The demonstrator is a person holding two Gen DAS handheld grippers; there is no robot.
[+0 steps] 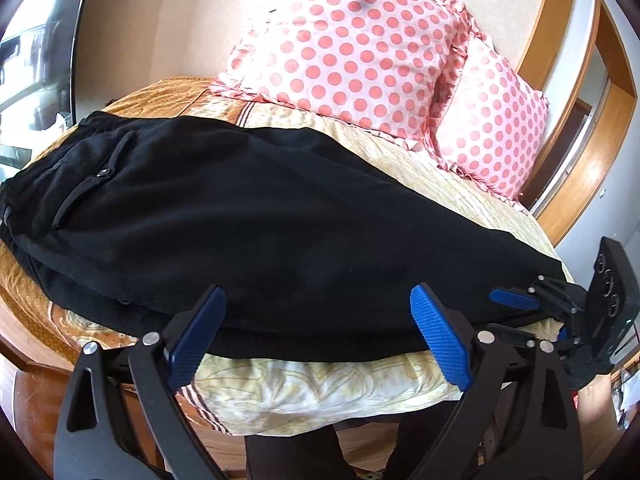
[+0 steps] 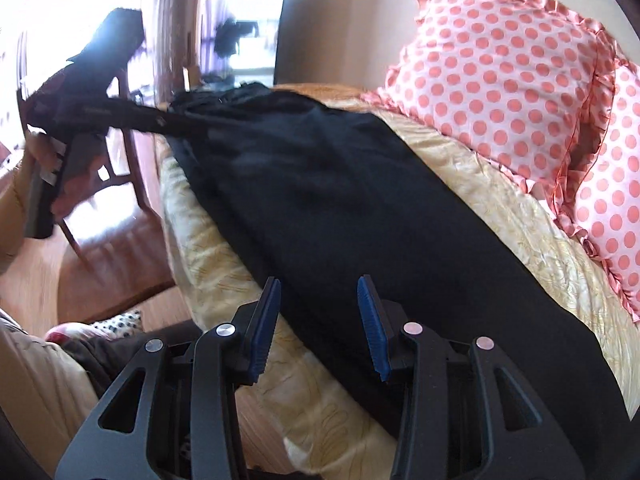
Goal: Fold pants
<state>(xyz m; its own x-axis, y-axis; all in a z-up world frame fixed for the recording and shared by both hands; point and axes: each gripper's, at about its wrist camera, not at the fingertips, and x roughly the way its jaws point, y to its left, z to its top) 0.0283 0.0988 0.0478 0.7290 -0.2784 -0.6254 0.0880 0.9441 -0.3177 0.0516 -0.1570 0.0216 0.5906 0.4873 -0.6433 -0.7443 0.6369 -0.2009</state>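
Black pants lie folded lengthwise, legs stacked, across the yellow bedspread, waistband and zip pocket at the left. My left gripper is open, its blue pads straddling the pants' near edge at the bed's front. In the left wrist view my right gripper shows at the right, by the leg end. In the right wrist view the pants run away from me along the bed. My right gripper is open over the leg's near edge. The left gripper's body shows at the far left, blurred.
Two pink polka-dot pillows lean against the wall behind the pants. The bed's front edge drops to a wooden floor. A wooden chair stands left of the bed. A door frame is at the right.
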